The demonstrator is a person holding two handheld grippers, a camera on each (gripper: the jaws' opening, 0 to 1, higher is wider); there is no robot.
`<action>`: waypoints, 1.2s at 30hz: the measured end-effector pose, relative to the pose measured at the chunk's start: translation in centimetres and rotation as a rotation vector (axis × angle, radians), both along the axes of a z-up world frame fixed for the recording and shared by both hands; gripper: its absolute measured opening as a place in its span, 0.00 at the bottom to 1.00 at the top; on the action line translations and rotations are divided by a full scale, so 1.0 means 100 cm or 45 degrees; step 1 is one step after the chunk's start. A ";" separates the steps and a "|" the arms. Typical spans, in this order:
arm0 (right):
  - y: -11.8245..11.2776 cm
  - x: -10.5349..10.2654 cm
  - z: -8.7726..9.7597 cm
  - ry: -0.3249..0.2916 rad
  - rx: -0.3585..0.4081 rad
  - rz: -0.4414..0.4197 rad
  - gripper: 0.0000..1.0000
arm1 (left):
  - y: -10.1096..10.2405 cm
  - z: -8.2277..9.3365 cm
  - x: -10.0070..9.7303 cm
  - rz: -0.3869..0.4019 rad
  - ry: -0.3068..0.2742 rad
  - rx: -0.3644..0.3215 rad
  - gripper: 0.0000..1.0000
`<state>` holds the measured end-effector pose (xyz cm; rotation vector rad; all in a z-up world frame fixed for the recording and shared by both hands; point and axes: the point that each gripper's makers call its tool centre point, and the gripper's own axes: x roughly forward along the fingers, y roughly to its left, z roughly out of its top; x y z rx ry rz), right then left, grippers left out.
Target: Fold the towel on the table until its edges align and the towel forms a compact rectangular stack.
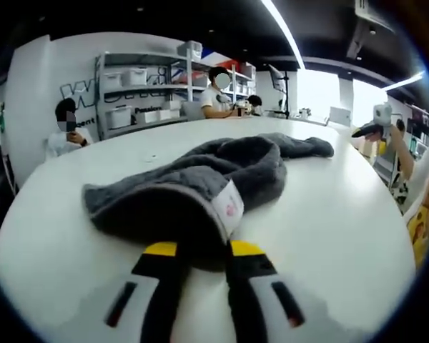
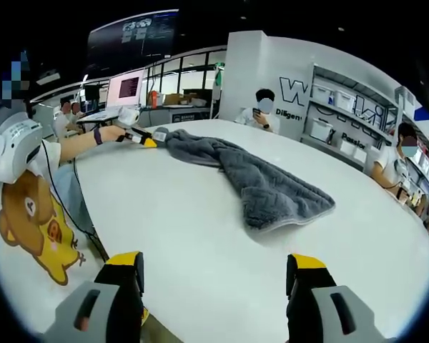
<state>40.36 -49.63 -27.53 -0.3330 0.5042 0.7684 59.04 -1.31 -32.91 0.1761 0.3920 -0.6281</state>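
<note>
The grey towel (image 2: 247,175) lies crumpled in a long, twisted strip on the white worktop (image 2: 200,243), not yet folded. The left hand-held gripper (image 1: 204,246) pinches one end of the towel, close to the white label (image 1: 229,207); its jaws are pressed together on the cloth, probably to lift this end and pull the strip flat. In the right gripper view this same gripper (image 2: 149,138) shows at the far end of the towel, held by a hand (image 2: 113,133).

The right hand-held gripper (image 2: 214,268) is spread wide and holds nothing. It is well apart from the near end of the towel, which has a pale hem, and I judge it waits to take a corner there.

The towel corners are hard to find, because the cloth is bunched and rolled over itself. The part inside the left jaws is hidden by the folds, so how much cloth is caught cannot be told
</note>
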 end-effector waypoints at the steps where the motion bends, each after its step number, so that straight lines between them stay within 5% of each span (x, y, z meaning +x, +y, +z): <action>1: 0.000 0.000 0.000 0.000 0.000 0.000 0.86 | 0.000 0.000 0.000 0.001 -0.002 -0.003 0.23; 12: -0.001 -0.002 -0.002 0.005 0.005 0.001 0.85 | -0.006 0.001 0.000 -0.005 -0.024 -0.004 0.06; 20: -0.003 -0.001 -0.003 0.007 0.009 -0.002 0.85 | -0.011 0.005 -0.008 -0.026 0.020 -0.030 0.04; 36: 0.004 0.003 -0.006 0.013 0.017 0.023 0.85 | -0.013 0.047 -0.043 0.040 0.215 -0.378 0.03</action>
